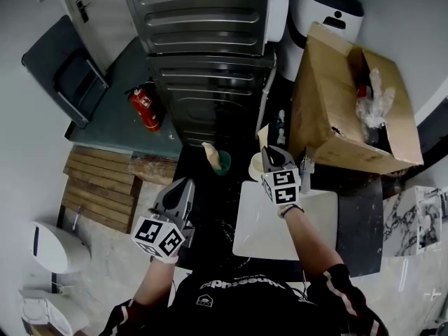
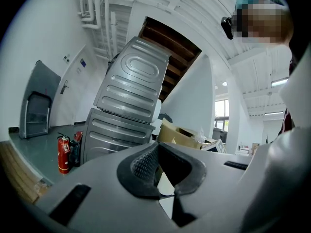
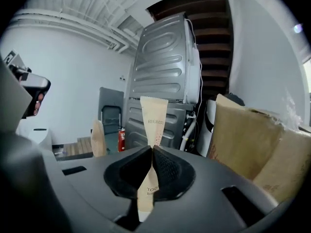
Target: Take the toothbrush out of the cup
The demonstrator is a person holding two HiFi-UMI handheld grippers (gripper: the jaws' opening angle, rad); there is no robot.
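Observation:
A toothbrush in a tan paper wrapper (image 3: 154, 120) stands upright between the pads of my right gripper (image 3: 152, 166), which is shut on it. In the head view that gripper (image 1: 269, 154) hangs just above a white cup (image 1: 256, 168) at the far edge of a white board (image 1: 280, 226), and the wrapper's top (image 1: 264, 137) sticks up past the fingers. My left gripper (image 1: 183, 187) is held off to the left over the dark floor, away from the cup. Its jaws (image 2: 158, 161) are shut with nothing in them.
A second wrapped packet (image 1: 209, 152) leans in a green cup (image 1: 224, 164) left of the white cup. A big cardboard box (image 1: 350, 110) stands at the right. Grey metal cabinets (image 1: 203, 54) rise behind, with a red fire extinguisher (image 1: 145, 108) and wooden slats (image 1: 98, 180) to the left.

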